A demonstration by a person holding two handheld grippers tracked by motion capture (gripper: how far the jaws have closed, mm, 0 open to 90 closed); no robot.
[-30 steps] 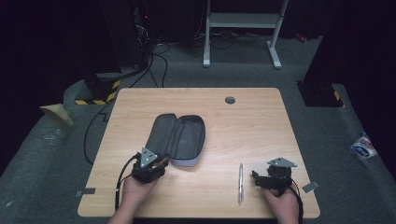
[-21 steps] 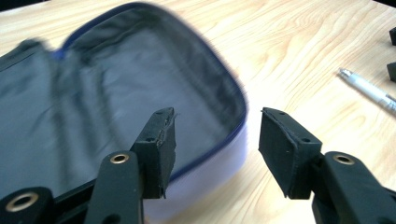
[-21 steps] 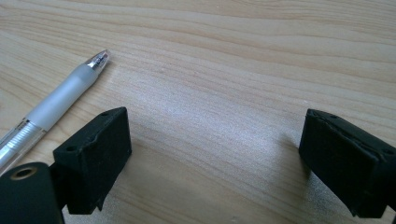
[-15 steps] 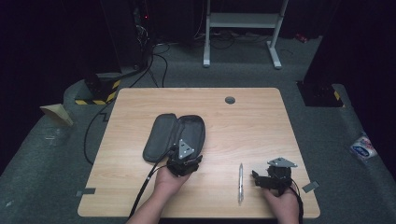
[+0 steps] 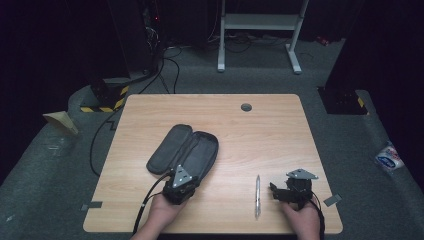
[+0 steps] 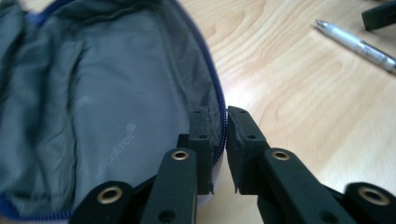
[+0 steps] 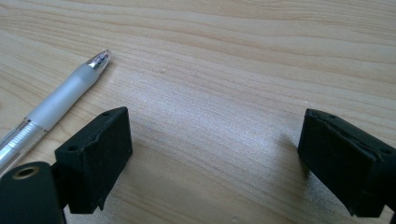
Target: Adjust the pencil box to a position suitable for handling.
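Observation:
A dark grey pencil case (image 5: 185, 150) lies unzipped and open near the middle of the table. In the left gripper view its grey lining (image 6: 116, 93) and blue zipper rim show. My left gripper (image 5: 184, 175) (image 6: 223, 126) sits at the case's near end; its jaws have just been closing and now pinch the right-hand rim. A clear pen (image 5: 258, 196) (image 7: 60, 100) (image 6: 355, 44) lies on the wood to the right. My right gripper (image 5: 287, 186) (image 7: 215, 154) rests just right of the pen, open, with bare wood between its jaws.
The light wooden table (image 5: 250, 130) has a round cable hole (image 5: 246, 107) near its far edge. Grey carpet surrounds it. A white stand (image 5: 260, 30) and dark equipment stand behind, and a cable trails off the left side.
My left hand has moved right along the case's near end, and its jaws have closed on the rim. The case lies spread wider. The right gripper and pen have stayed put.

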